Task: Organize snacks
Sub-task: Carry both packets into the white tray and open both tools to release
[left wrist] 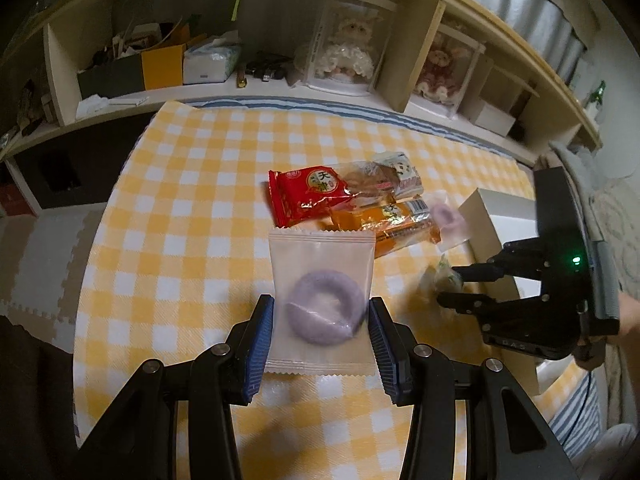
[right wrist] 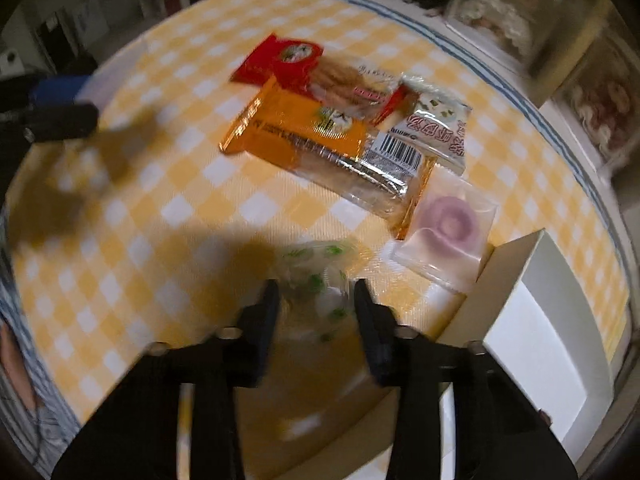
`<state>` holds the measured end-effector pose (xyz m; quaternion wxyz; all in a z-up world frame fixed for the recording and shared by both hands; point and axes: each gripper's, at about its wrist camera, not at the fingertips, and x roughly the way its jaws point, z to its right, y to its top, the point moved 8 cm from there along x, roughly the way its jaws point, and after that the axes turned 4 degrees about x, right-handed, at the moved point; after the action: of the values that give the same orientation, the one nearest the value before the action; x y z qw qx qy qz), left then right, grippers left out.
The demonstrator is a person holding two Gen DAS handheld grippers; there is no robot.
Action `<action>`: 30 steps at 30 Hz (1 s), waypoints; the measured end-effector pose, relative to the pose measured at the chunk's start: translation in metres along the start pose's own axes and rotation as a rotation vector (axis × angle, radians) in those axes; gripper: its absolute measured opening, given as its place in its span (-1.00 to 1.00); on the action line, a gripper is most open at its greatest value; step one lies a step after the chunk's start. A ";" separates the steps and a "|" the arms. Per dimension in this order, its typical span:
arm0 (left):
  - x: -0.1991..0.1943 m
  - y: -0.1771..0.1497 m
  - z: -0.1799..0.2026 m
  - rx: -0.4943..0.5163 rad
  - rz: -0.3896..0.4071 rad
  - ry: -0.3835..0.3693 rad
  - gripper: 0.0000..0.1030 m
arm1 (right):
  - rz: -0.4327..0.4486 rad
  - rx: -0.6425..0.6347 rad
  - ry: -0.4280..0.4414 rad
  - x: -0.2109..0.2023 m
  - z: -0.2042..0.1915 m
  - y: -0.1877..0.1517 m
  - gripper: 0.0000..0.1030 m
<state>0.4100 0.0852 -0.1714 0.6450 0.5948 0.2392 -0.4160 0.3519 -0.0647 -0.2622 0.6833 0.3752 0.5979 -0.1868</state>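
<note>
The left gripper holds a clear packet with a purple ring between its blue pads, pinched at the packet's side edges so the ring inside is not crushed. The packet sits above the checked cloth on the worktop, on the near side of the pile, well apart from the white box.

The right gripper is fairly wide, its fingers either side of a small green-printed candy; blur hides whether they press it, so I cannot tell if it is gripped. It works just beside the box, probably because the box is where snacks go.

The pile lies beyond the box's open corner: a red pack, an orange pack overlapping it, a white pack, and a second ring packet leaning against the box wall.
</note>
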 end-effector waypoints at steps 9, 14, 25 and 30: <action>-0.020 0.004 0.017 -0.041 0.058 -0.012 -0.12 | 0.158 0.163 0.035 -0.044 0.004 -0.003 -0.47; -0.040 0.005 0.032 -0.053 0.101 -0.031 -0.12 | 0.227 0.274 0.056 -0.081 0.009 -0.006 -0.47; -0.064 0.017 0.085 -0.013 0.164 -0.079 -0.12 | 0.342 0.463 0.057 -0.143 0.035 -0.027 -0.47; -0.054 0.024 0.122 0.013 0.159 -0.112 -0.12 | 0.372 0.554 0.033 -0.162 0.065 -0.053 -0.47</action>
<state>0.3780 -0.0201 -0.0926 0.6845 0.5918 0.1524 -0.3975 0.3238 -0.1776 -0.1224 0.5680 0.6525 0.4564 -0.2081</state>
